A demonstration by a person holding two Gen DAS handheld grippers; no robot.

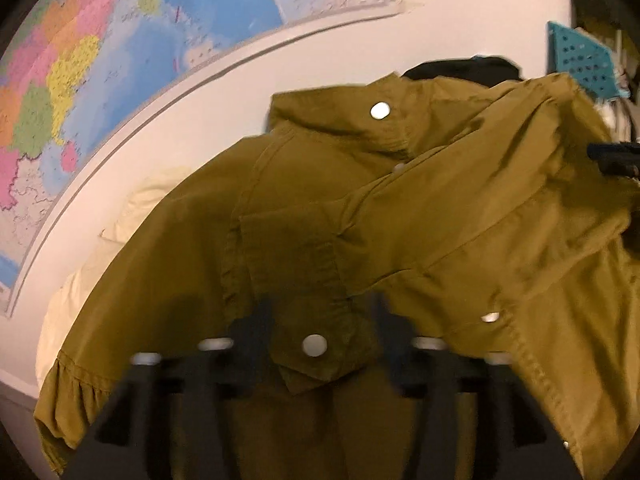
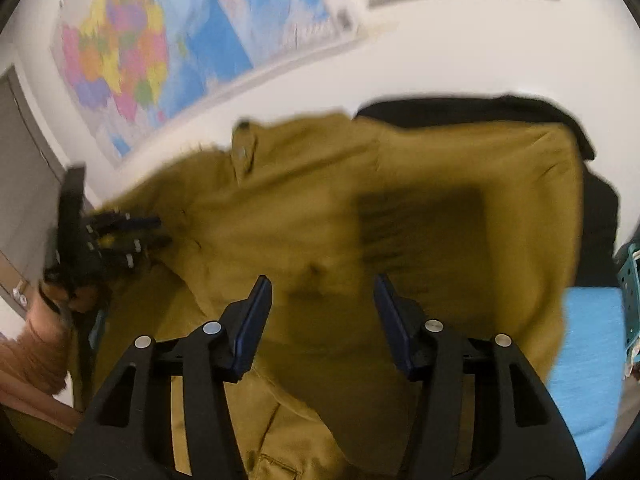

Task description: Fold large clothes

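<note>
Mostly, both views are filled by one olive-brown jacket, which lies spread and rumpled on a white surface, with a coloured map lying flat on that surface farther away. A cuff tab with a silver snap button sits between the fingers of the left gripper, folded over the body of the jacket. The picture is blurred there, but the jaws stand apart and the pads do not seem to press on the cloth, so I read it as open. The right gripper hovers over the middle of the jacket; its blue-padded fingers are clearly apart and nothing is pinched between them. A black garment lies under the far edge of the jacket. Beside the jacket, on the right in the right wrist view, is a light blue cloth (what it is I cannot tell). A teal perforated basket stands near the far corner.
</note>
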